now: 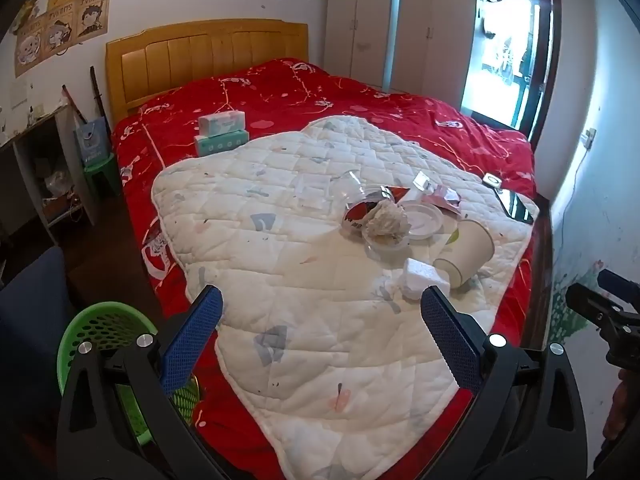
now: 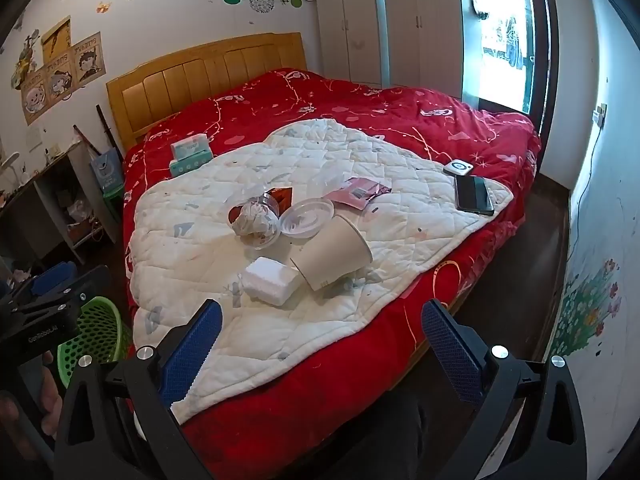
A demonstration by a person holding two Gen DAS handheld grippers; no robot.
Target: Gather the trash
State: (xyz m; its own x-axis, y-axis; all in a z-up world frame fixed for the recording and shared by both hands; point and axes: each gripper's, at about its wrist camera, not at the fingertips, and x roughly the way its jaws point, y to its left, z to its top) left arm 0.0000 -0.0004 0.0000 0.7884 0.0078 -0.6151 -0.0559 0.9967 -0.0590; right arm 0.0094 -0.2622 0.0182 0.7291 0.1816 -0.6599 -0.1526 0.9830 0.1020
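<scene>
Trash lies in a loose cluster on a white quilted blanket (image 1: 304,272) spread over a red patterned bedcover (image 2: 400,128): a tipped white paper cup (image 2: 334,252) on its side, a white foam block (image 2: 270,280) just beside the cup's mouth, a round clear plastic lid (image 2: 306,218) touching the cup's far side, a crumpled wad of paper (image 2: 252,220) sitting in a clear plastic container (image 1: 362,196), and a pink torn wrapper (image 2: 362,192) beyond the lid. A dark phone (image 2: 474,196) and a small white device (image 2: 458,168) rest near the blanket's right edge, well apart from the cluster. Two stacked tissue packs (image 1: 222,134) sit toward the wooden headboard (image 1: 208,52). A green perforated plastic basket (image 1: 104,332) stands on the floor beside the bed. The left gripper (image 1: 320,332) hovers above the blanket, blue pads spread wide and holding nothing; the right gripper (image 2: 320,340) hangs over the bed's near edge, likewise wide apart and bare.
</scene>
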